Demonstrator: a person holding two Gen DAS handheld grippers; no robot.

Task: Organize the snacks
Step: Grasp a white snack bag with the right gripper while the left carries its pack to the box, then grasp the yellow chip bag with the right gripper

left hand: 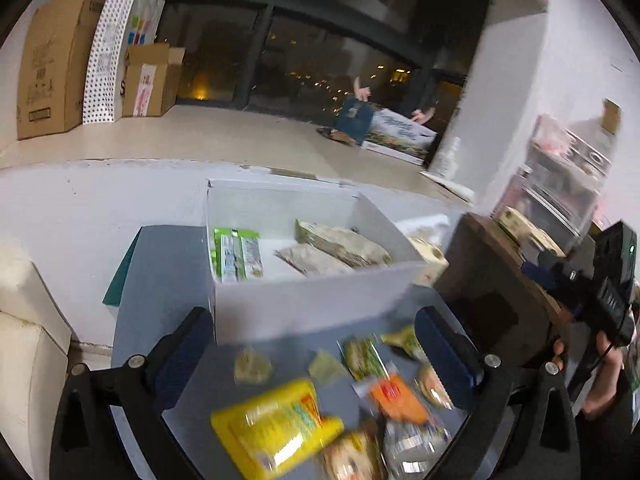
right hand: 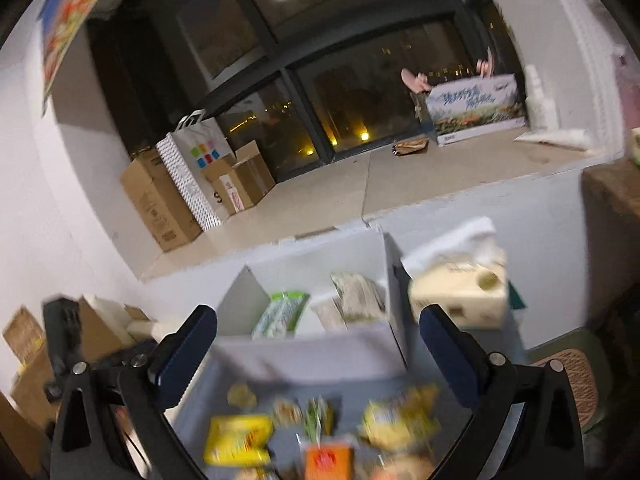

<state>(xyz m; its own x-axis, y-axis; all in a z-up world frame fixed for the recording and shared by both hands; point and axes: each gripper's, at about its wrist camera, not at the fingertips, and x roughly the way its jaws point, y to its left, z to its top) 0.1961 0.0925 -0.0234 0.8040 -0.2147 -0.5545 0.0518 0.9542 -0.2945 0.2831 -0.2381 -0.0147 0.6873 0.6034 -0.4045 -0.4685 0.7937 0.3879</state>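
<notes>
1. Left wrist view: looks forward and down along its fingers, close above the table (left hand: 168, 264), facing the box (left hand: 304, 300) and window (left hand: 280, 60).
2. Right wrist view: same heading, set further right, close.
3. Shared: box (right hand: 320, 354), loose snacks (right hand: 320, 432), window (right hand: 320, 80).

I am in a lived-in room of a home, at night. A wide dark window (right hand: 344, 92) shows city lights beyond a deep tiled sill, where cardboard boxes (left hand: 52, 64) and a paper shopping bag (right hand: 202, 150) are stacked in the corner. A tissue box (right hand: 460, 292) sits by my tabletop (left hand: 168, 264), and a cream sofa arm (left hand: 28, 344) stands beside it.
</notes>
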